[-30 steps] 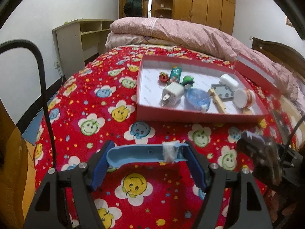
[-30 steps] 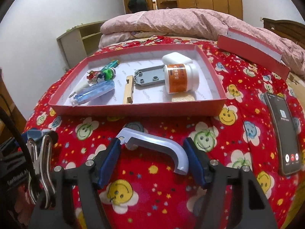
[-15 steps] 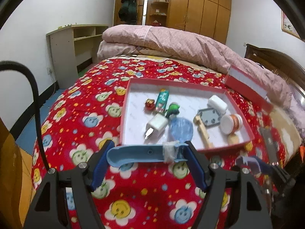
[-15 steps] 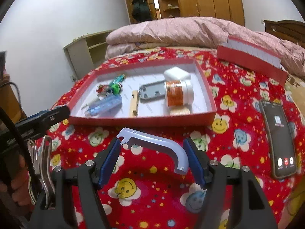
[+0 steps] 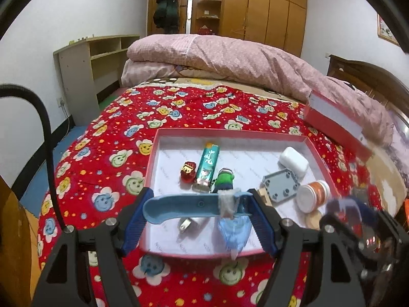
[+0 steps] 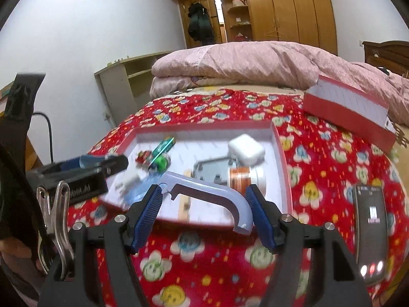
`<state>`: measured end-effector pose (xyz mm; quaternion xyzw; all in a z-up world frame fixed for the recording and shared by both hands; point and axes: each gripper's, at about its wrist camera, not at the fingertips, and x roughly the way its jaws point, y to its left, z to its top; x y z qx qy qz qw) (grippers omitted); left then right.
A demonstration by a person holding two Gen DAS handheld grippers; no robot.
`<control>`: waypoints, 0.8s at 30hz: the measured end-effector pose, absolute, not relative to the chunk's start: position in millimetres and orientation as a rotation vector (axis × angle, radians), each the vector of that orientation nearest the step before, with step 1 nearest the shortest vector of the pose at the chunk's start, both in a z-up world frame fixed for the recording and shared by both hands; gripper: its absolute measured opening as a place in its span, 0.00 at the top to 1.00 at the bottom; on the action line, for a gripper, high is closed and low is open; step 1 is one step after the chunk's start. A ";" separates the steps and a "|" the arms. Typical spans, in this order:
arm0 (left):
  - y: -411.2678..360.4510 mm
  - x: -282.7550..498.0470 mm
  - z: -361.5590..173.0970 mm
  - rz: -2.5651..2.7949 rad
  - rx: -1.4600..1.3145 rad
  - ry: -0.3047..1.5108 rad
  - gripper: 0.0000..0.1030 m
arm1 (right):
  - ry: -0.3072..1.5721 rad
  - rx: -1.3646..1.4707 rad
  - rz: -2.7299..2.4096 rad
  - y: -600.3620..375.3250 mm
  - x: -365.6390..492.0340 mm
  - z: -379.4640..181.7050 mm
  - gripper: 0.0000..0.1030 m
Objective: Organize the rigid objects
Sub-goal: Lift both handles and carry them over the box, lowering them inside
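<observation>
Left tongs (image 5: 199, 211) clamp a blue handle (image 5: 184, 208); right tongs (image 6: 204, 206) clamp a lilac handle (image 6: 212, 194). Red smiley-print bedspread (image 5: 102, 158) carries the red tray (image 5: 150, 163); wooden wardrobe (image 5: 265, 10) behind.

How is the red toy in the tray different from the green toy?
The red toy is smaller and squat; the green toy is taller and wears a pale cap. The red toy lies left of the lighter, the green toy right. Both rest inside the red tray.

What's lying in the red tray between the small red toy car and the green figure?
A green rectangular lighter lies between the small red toy car and the green figure, seen clearly in the left wrist view.
</observation>
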<state>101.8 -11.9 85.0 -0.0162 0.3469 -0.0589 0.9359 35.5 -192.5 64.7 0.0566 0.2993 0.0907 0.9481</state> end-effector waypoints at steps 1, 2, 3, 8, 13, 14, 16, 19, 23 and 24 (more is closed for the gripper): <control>-12.9 104.7 84.0 -0.120 -0.032 0.711 0.25 | 0.607 0.117 0.184 -193.3 39.6 65.8 0.33; -13.9 107.4 83.3 -0.117 -0.028 0.714 0.25 | 0.604 0.121 0.182 -194.2 46.2 67.2 0.33; -15.2 111.0 82.2 -0.113 -0.022 0.717 0.25 | 0.603 0.126 0.181 -195.2 50.9 68.2 0.33; -21.0 124.5 75.8 -0.112 -0.001 0.717 0.25 | 0.613 0.134 0.183 -195.2 73.0 64.7 0.33; -26.3 139.6 66.2 -0.114 0.009 0.731 0.25 | 0.620 0.157 0.169 -198.0 89.6 56.7 0.33; -26.9 142.0 64.7 -0.116 0.010 0.733 0.25 | 0.628 0.156 0.167 -198.1 93.1 54.0 0.33; -27.6 145.6 62.8 -0.116 0.011 0.730 0.25 | 0.634 0.150 0.159 -198.0 96.9 51.1 0.33; -28.4 149.1 60.3 -0.118 0.014 0.725 0.25 | 0.623 0.138 0.145 -197.3 100.8 47.0 0.33; -31.8 152.0 56.5 -0.122 0.030 0.727 0.22 | 0.599 0.133 0.143 -197.4 102.1 43.0 0.33; -33.3 152.6 55.4 -0.123 0.037 0.731 0.20 | 0.593 0.136 0.142 -197.7 102.1 42.3 0.33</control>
